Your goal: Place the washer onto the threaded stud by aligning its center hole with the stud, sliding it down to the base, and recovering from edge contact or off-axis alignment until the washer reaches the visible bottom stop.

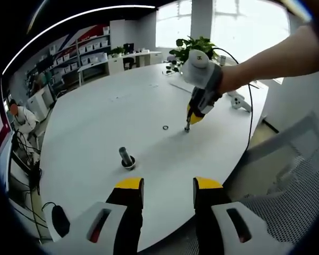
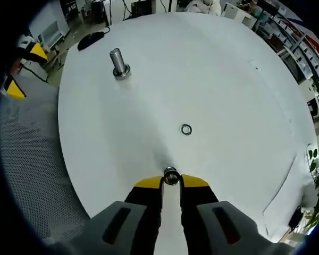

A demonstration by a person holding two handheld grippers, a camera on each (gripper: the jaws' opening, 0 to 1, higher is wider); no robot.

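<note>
A short threaded stud [image 1: 126,158] [image 2: 118,64] stands upright on its round base on the white table [image 1: 95,122] [image 2: 228,79]. A loose washer [image 1: 165,127] [image 2: 186,129] lies flat on the table, apart from the stud. My right gripper [image 2: 171,183] [image 1: 187,126] is shut on a second small metal washer [image 2: 171,176] at its yellow tips, low over the table just beside the loose one. My left gripper [image 1: 168,186] is open and holds nothing, near the table edge in front of the stud; its yellow tips [image 2: 36,51] show at the left of the right gripper view.
A black mouse [image 1: 60,220] [image 2: 93,38] lies near the table edge beyond the stud. A grey mesh chair [image 1: 287,180] [image 2: 32,159] stands by the near edge. A potted plant [image 1: 194,47] and a white device [image 1: 239,101] are at the far side.
</note>
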